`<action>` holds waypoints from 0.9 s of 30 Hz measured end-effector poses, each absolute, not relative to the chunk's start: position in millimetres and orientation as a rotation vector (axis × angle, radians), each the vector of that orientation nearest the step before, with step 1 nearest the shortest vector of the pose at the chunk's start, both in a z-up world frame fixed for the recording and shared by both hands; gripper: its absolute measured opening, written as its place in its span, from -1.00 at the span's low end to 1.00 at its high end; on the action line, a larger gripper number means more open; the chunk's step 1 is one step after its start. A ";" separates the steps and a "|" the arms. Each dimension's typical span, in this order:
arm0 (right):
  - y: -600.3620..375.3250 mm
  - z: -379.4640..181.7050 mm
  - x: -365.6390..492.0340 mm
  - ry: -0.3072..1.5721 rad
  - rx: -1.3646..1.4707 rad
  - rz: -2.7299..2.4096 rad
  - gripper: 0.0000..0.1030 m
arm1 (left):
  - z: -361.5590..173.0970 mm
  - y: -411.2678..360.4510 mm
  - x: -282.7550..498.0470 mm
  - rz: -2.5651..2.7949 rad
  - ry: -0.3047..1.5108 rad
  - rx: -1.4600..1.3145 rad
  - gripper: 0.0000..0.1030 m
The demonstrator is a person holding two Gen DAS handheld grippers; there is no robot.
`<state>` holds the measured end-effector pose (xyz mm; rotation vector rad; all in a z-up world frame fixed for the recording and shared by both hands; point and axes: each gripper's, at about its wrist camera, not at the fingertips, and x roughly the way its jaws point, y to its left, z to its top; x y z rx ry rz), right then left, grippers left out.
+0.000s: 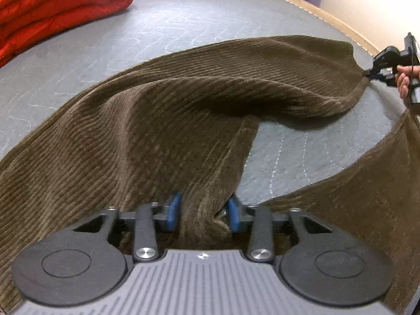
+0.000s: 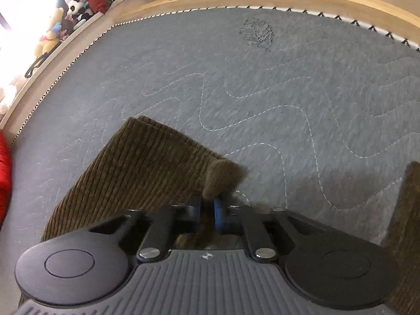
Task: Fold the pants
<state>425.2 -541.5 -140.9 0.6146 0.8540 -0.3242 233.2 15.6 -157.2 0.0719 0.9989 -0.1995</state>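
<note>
Down at the bottom of the left wrist view, we see our left gripper [image 1: 204, 214] with its blue pads [image 1: 173, 211] pressed on a bunched fold of the brown corduroy pants [image 1: 162, 120]. From there the cloth spreads across the middle of the frame over the grey quilted mat [image 1: 183, 26]. At the right edge of that frame, our right gripper [image 1: 367, 74] pinches the far end of the pants, with a hand [image 1: 404, 81] behind it. In the right wrist view, our right gripper [image 2: 207, 210] is closed on a small roll of the same cloth at lower centre, and the pants [image 2: 136, 168] run off to the lower left. A red quilt [image 1: 52, 10] lies folded at the upper left of the left view. Stuffed toys [image 2: 65, 23] sit on a ledge at the upper left of the right view.
</note>
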 end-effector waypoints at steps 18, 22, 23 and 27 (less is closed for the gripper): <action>-539.9 -80.8 375.5 0.752 0.400 -0.505 -0.16 | -77.5 77.4 221.4 -0.435 1.009 -0.075 0.08; -491.4 -81.0 424.1 0.803 0.393 -0.228 0.08 | -69.3 102.8 223.4 -0.296 0.949 -0.156 0.08; -478.3 -86.1 436.4 0.823 0.384 -0.198 0.09 | -70.5 108.1 224.0 -0.251 0.943 -0.151 0.08; -446.7 -117.1 484.7 0.915 0.419 -0.201 0.16 | -76.8 144.7 227.7 -0.051 0.941 -0.180 0.08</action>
